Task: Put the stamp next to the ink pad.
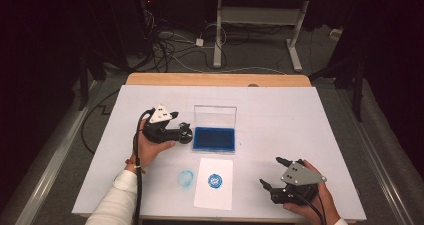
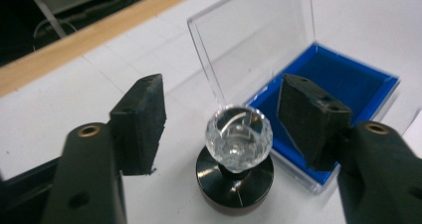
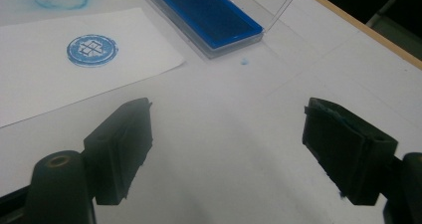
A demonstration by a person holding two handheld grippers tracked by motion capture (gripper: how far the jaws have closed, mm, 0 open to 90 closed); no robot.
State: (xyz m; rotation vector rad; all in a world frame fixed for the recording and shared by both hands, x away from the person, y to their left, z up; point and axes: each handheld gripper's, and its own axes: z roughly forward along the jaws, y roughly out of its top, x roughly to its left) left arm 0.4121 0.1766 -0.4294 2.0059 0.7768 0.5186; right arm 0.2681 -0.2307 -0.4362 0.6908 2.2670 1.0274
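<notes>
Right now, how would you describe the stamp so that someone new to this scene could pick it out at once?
Start at the open blue ink pad in the middle of the white table. Just to its left, between the open jaws of the left gripper, the stamp stands upright. Unlike the flat paper sheet nearby, it has a clear faceted knob on a round black base.

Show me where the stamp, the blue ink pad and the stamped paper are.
stamp [image 2: 239, 137], left gripper view, clear faceted knob.
ink pad [image 1: 214, 138], high view, blue pad surface.
stamped paper [image 1: 214, 195], high view, blank lower part.
</notes>
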